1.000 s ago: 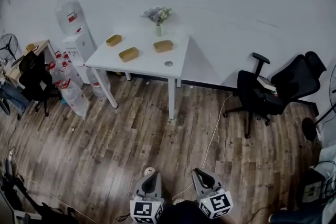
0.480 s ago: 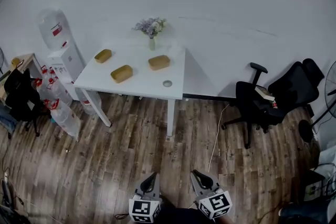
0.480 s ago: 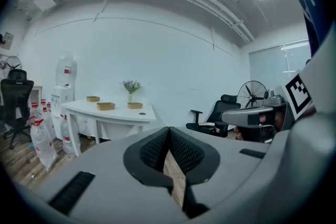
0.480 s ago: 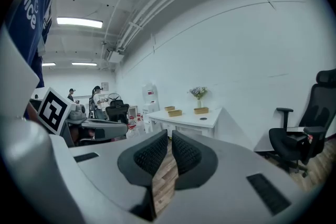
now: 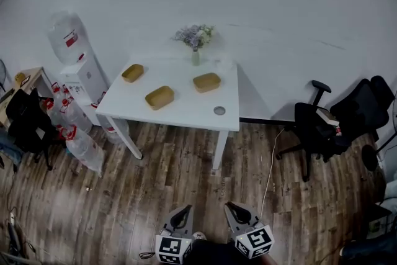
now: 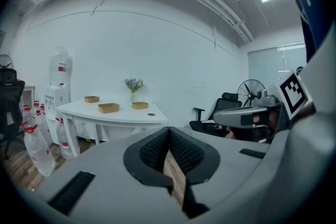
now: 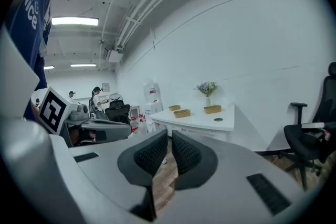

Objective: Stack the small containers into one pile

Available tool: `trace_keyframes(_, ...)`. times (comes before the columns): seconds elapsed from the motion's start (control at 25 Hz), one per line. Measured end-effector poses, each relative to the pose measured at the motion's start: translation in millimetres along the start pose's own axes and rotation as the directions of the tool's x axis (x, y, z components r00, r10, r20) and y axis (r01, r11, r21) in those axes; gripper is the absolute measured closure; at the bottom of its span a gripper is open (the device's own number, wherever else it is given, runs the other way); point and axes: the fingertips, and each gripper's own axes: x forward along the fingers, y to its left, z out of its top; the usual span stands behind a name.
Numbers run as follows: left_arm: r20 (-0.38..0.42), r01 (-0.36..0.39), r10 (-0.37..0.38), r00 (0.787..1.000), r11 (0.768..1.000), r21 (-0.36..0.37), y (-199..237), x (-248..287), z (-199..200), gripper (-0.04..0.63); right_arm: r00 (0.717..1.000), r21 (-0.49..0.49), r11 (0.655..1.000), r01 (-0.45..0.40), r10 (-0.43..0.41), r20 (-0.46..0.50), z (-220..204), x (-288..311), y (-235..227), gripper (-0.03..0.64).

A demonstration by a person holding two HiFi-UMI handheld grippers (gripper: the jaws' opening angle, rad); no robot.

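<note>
Well ahead of the left gripper (image 5: 184, 212) and right gripper (image 5: 233, 208) stood a white rectangular table (image 5: 180, 120). On it, apart from one another, lay three shallow tan containers: left container (image 5: 133, 73), middle container (image 5: 160, 97) nearest the grippers, right container (image 5: 206, 82). A small glass vase of flowers (image 5: 195, 49) stood behind them. A black swivel office chair (image 5: 319, 127) stood right of the table.

containers (image 5: 159, 97) | three, tan, open-topped | apart on white table (image 5: 186, 113)

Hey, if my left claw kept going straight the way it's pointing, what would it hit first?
Nothing close: open wooden floor lies ahead of the left claw. Probably the white table, near its right-hand end, though depth is unclear and it might slip past to the wall.
</note>
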Motion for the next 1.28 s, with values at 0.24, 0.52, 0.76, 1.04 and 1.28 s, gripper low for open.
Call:
trace_keyframes(0.24,-0.004,-0.008,0.008,1.000,1.000,-0.012,35,13,2,0.575,1.000,0.015,1.000,0.001,-0.001,-0.006,4,27,13,0.561)
trace_keyframes(0.52,-0.025,0.004,-0.004,1.000,1.000,-0.005,39,40,1,0.575,1.000,0.050,0.999,0.022,-0.021,-0.023,-1,52,-22,0.561)
trace_keyframes(0.76,-0.031,-0.066,0.066,0.997,0.998,-0.004,71,85,6,0.575,0.999,0.033,0.999,-0.011,0.012,-0.042,4,111,-70,0.561)
trace_keyframes(1.04,-0.008,-0.184,0.184,0.983,0.983,-0.024,123,173,52,0.577,0.993,0.004,0.994,-0.113,0.114,-0.026,56,208,-142,0.561)
trace_keyframes(1.28,-0.004,-0.238,0.238,0.971,0.970,-0.050,143,251,82,0.575,0.980,-0.024,0.980,-0.195,0.194,-0.032,87,271,-196,0.561)
